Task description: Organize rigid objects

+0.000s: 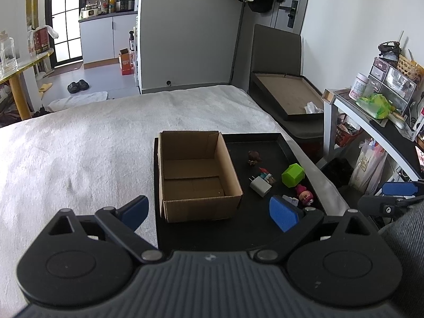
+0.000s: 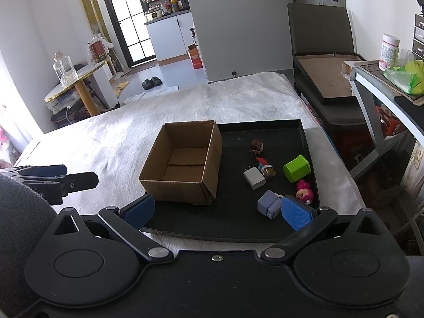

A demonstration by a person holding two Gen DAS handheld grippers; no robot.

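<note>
1. Right wrist view is showing the right gripper [image 2: 221, 210] hovering at the near edge of the black tray [image 2: 265, 127], its jaws spread wide and holding nothing.
2. Left wrist view is showing the left gripper [image 1: 209, 212] hanging just before the box [image 1: 196, 177], jaws likewise wide apart and empty.
3. The box is sitting on the tray's left half, open at the top, and nothing is lying inside it.
4. Six items are waiting loose on the tray, right of the box: a brown figure [image 2: 257, 147] farthest back, a white charger [image 2: 254, 177] touching a small red-capped figure [image 2: 266, 169], a green block [image 2: 296, 168], a pink doll [image 2: 304, 192], and a grey-blue block [image 2: 270, 203] nearest the right gripper.
5. Judging by this, sorting is only beginning: no item is boxed, and all six are remaining to be picked and dropped in, presumably one at a time.
6. The grey-blue block is looking like the easiest first pick for the right gripper.
</note>
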